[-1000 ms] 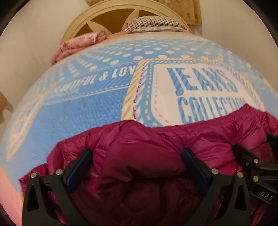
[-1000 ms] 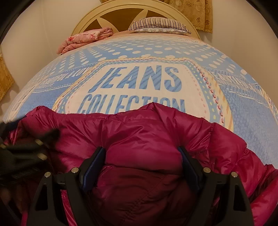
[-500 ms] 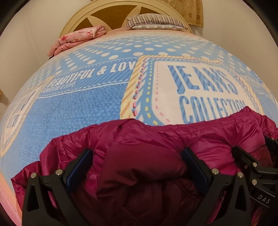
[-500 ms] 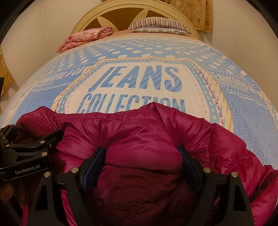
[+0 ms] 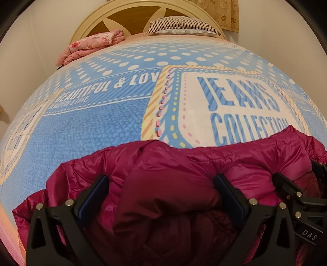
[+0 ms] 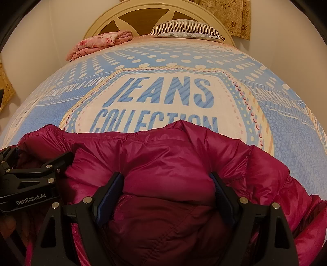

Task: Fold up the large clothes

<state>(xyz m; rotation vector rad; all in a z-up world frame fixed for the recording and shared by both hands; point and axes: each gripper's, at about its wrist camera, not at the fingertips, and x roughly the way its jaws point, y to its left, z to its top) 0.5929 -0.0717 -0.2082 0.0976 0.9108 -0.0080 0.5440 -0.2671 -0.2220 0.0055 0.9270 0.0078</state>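
Right gripper [image 6: 166, 191]: fingers spread wide w/ a fat roll of the magenta puffer jacket [image 6: 184, 159] bulging between them, blue pads [image 6: 109, 191] against the fabric on both sides, so it reads as a wide pinch on the padding, not empty. Left gripper [image 5: 162, 196]: same picture, fingers far apart, a darker fold of the jacket packed between the pads, prob. gripped too. The two grippers sit side by side, near each other, both angled down into the jacket. Jacket lies bunched along the near edge of the bed, roughly mid-width, its top ridge overlapping the bottom of the "JEANS COLLECTION" print; a sleeve or side panel trails toward the near right corner. Risks, as I judge: shell is slick & puffy, so a pinch on filling alone could slip out when lifted; thick layers may spring back and undo a fold; grippers so near each other could bump, or lift only a lump while the rest drags. Surface: soft blue-and-white bedspread [image 5: 92, 131], dotted toward the far edge. Far end: cream headboard [image 6: 147, 14], striped pillow [image 6: 188, 28], folded pink floral blanket [image 6: 98, 44] at the far left corner. Plain pale walls, tan patterned curtain [image 6: 233, 16] behind at far right.
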